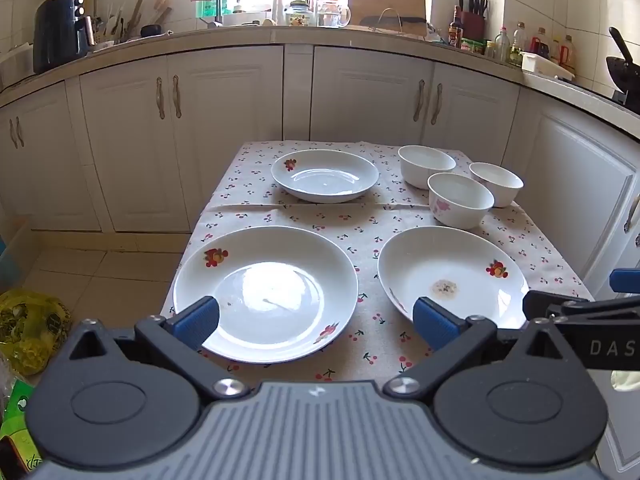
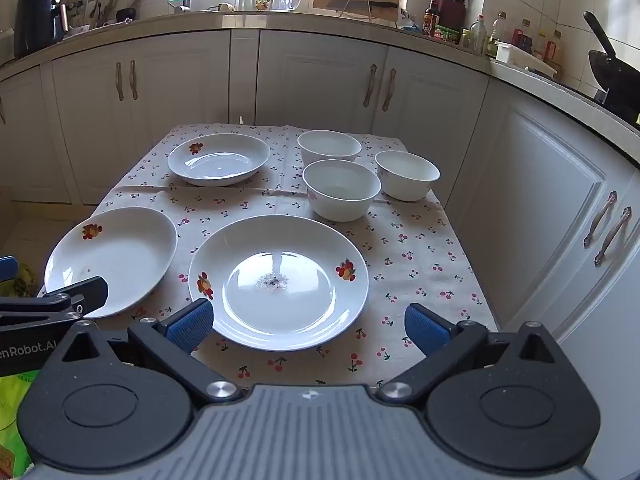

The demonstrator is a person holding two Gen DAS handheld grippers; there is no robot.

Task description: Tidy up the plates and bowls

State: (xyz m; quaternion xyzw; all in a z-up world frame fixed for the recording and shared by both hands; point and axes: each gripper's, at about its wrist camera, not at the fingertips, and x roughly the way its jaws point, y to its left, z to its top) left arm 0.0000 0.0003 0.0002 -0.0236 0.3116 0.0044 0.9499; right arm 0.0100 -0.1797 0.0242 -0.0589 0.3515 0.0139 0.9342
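White plates (image 2: 278,280) and bowls (image 2: 341,194) lie apart; both tools (image 1: 316,322) gape.

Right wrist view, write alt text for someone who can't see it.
Open right tongs hover at the near edge of a cherry-print tablecloth, facing a white plate with crumbs at its centre. Two more plates lie to the left and three white bowls behind.

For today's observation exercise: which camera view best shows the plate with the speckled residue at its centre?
The right wrist view: the plate with residue lies whole and central between the open right gripper fingers. In the left wrist view that plate sits off to the right, its near rim hidden behind a finger of the left gripper.
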